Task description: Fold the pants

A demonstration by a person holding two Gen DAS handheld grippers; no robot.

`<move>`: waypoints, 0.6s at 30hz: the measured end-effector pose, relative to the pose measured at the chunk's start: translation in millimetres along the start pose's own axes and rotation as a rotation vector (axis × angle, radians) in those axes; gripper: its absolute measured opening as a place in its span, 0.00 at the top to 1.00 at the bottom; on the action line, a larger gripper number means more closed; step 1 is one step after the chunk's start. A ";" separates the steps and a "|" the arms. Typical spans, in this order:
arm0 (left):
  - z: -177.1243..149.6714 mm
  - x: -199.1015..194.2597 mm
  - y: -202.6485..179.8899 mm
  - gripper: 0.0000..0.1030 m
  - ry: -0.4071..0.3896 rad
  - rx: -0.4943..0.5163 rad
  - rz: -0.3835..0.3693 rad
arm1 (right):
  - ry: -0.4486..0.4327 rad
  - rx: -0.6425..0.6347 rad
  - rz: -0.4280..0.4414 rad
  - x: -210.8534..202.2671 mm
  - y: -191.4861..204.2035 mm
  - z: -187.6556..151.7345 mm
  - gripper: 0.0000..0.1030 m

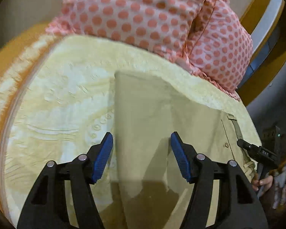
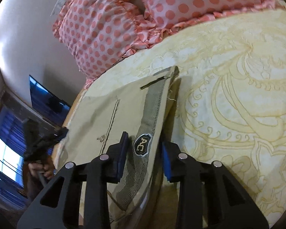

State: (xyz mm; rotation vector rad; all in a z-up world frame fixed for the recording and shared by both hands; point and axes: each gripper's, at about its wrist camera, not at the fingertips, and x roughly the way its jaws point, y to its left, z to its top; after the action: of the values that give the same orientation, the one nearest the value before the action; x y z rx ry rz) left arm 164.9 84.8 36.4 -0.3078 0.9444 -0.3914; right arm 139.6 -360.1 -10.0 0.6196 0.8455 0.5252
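Observation:
Khaki pants lie partly folded on a yellow patterned bedspread. In the left wrist view my left gripper is open above the folded leg part, pads apart and holding nothing. The right gripper shows at the right edge near the waistband. In the right wrist view my right gripper is open, its jaws on either side of the pants' waistband with a black "AC" label. The pants lie flat there, with a button and pocket seam showing.
Pink polka-dot pillows lie at the head of the bed, also in the right wrist view. The bed's edge runs close to the waistband side. A dark screen and a bright window lie beyond it.

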 end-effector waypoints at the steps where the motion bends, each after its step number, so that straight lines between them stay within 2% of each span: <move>1: 3.1 6.9 2.7 0.40 0.026 -0.016 -0.038 | 0.002 0.008 0.009 0.3 -1.2 1.6 0.68; 4: 11.6 20.0 8.1 0.38 0.061 -0.047 -0.114 | 0.015 0.005 0.037 4.9 -2.3 4.3 0.76; 5: 17.4 23.9 10.0 0.38 0.067 -0.059 -0.134 | 0.020 0.028 0.084 5.6 -7.7 4.8 0.82; 6: 22.0 27.8 14.9 0.47 0.077 -0.090 -0.160 | 0.022 0.049 0.112 6.1 -10.8 5.6 0.85; 7: 25.2 32.5 21.6 0.70 0.094 -0.134 -0.195 | 0.023 0.076 0.150 5.1 -15.2 6.2 0.86; 9: 30.4 38.3 31.4 0.87 0.115 -0.189 -0.230 | 0.021 0.105 0.197 3.2 -18.8 8.6 0.88; 10: 32.1 38.5 34.4 0.91 0.117 -0.203 -0.251 | 0.023 0.125 0.225 3.0 -20.4 11.5 0.89; 14: 50.6 33.0 17.6 0.94 0.088 -0.128 -0.213 | 0.033 0.143 0.255 7.2 -15.9 34.3 0.90; 18: 87.9 40.3 -1.7 0.96 0.034 -0.066 -0.161 | -0.019 0.075 0.206 9.7 -1.6 81.6 0.90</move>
State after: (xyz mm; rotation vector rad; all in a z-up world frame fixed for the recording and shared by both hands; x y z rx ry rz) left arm 258.6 72.5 56.6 -0.4401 0.9701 -0.5143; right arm 211.4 -378.6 25.5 0.7843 0.7902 0.6753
